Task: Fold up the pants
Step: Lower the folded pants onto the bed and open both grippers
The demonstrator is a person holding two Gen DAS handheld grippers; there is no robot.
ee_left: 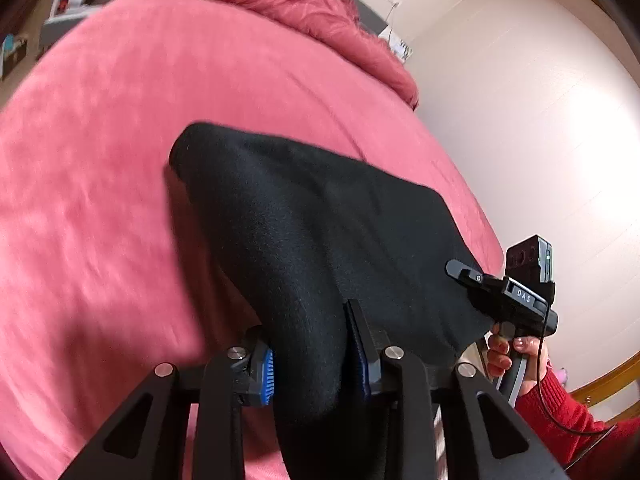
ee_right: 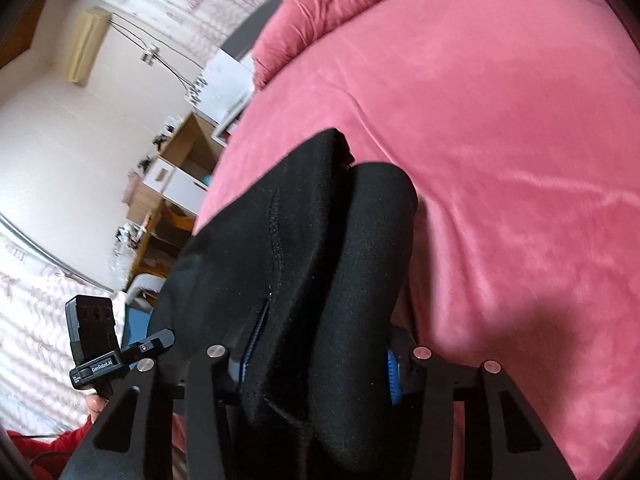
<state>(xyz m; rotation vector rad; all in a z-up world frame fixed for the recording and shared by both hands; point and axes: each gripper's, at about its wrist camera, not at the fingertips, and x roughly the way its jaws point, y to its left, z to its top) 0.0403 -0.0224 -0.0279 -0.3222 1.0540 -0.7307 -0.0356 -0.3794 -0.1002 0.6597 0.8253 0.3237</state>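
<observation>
Black pants (ee_left: 320, 232), bunched, lifted above bed (ee_left: 100, 160)

Black pants (ee_left: 320, 220) on pink-covered bed (ee_left: 100, 160)

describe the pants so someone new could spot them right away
Start at the big pink bed that fills both views. Bunched on it, near its edge, lie the black pants, clamped by the left tongs and right tongs. They are the only dark, plain fabric there.

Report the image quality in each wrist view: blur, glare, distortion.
Left wrist: wall blown out by glare, bedspread motion-blurred, fisheye bows the bed. Right wrist: shelves smeared and soft, black pants almost detail-less, heavy fisheye curving.
</observation>
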